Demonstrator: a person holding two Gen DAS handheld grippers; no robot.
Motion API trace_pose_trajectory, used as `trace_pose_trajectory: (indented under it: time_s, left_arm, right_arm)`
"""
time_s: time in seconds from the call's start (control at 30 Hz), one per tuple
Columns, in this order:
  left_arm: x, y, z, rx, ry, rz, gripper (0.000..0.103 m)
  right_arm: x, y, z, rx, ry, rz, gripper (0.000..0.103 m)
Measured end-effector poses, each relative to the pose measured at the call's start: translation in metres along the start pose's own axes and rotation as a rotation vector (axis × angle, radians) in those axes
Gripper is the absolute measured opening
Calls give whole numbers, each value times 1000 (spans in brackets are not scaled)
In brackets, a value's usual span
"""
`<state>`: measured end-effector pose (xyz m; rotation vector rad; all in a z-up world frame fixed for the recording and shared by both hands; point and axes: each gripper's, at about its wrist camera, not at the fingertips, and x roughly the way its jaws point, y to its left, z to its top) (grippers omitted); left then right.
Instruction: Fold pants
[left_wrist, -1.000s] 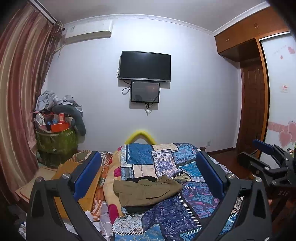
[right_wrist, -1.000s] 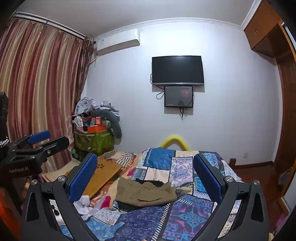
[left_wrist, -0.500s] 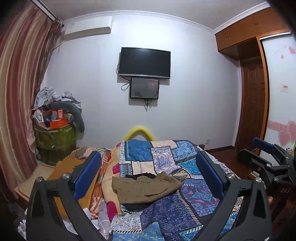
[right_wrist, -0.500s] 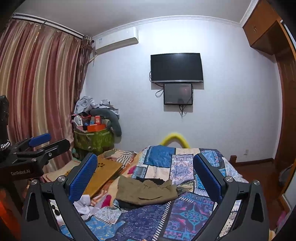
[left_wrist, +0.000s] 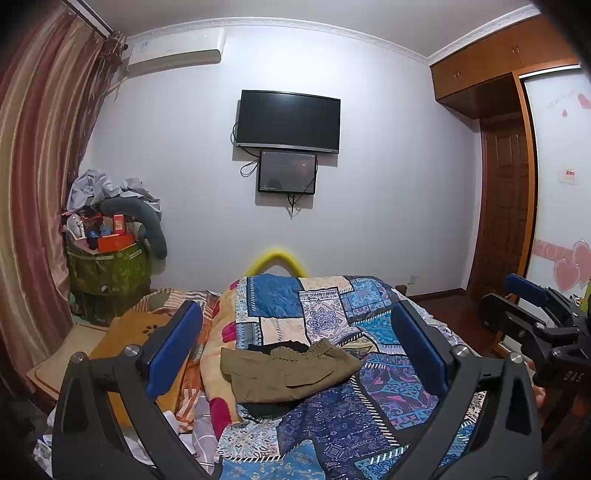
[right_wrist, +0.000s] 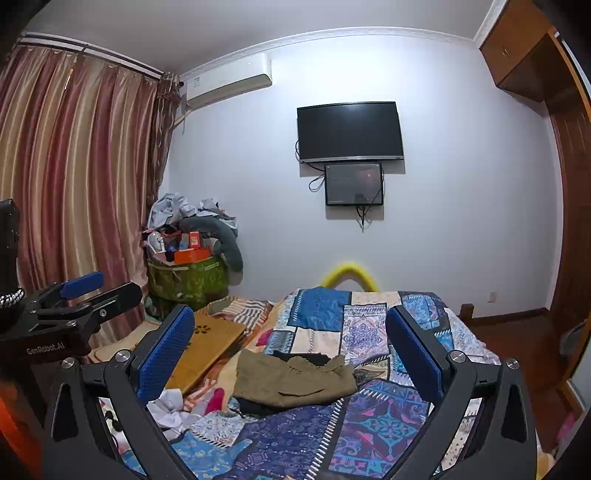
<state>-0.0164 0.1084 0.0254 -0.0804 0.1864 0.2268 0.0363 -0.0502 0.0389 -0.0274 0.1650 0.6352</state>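
Both hand-held grippers hang above the near end of a bed, jaws spread wide and gripping nothing. Left hand-held gripper (left_wrist: 295, 350) frames the scene with its blue pads (left_wrist: 173, 347) well apart; right hand-held gripper (right_wrist: 291, 354) does the same, its blue pads (right_wrist: 166, 354) set just as wide. Each also shows at the edge of the other's view, the right one at the far right of the left camera, the left one at the far left of the right camera.

Between the fingers, a little way ahead of both, a pair of olive-brown pants (left_wrist: 286, 371) lies in a loosely folded heap on a patchwork quilt (left_wrist: 332, 424) of blue, purple and cream. A dark garment (right_wrist: 301, 357) peeks out from under the pants at their far and near edges. Neither tool touches the cloth.

Left of the quilt, an orange wooden board (right_wrist: 207, 347) rests on striped bedding, with white cloth (right_wrist: 168, 406) crumpled near it. A yellow curved bar (left_wrist: 275, 260) rises at the far end of the bed. In the far left corner, a green bin (left_wrist: 109, 273) overflows with boxes and grey clothes beside striped red curtains (right_wrist: 74, 177). On the far wall hang a dark television (left_wrist: 288, 122), a smaller screen (left_wrist: 287, 171) below it, and an air conditioner (left_wrist: 173, 48). Wooden wardrobe (left_wrist: 502, 206) stands at right.
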Motion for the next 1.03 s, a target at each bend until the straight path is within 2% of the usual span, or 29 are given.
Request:
trace_pose_trajectory:
  time_s: [1.03]
  left_arm:
    - [1, -3, -1, 35, 18, -45, 103]
  right_arm:
    - [-4, 2, 0, 20, 6, -7, 103]
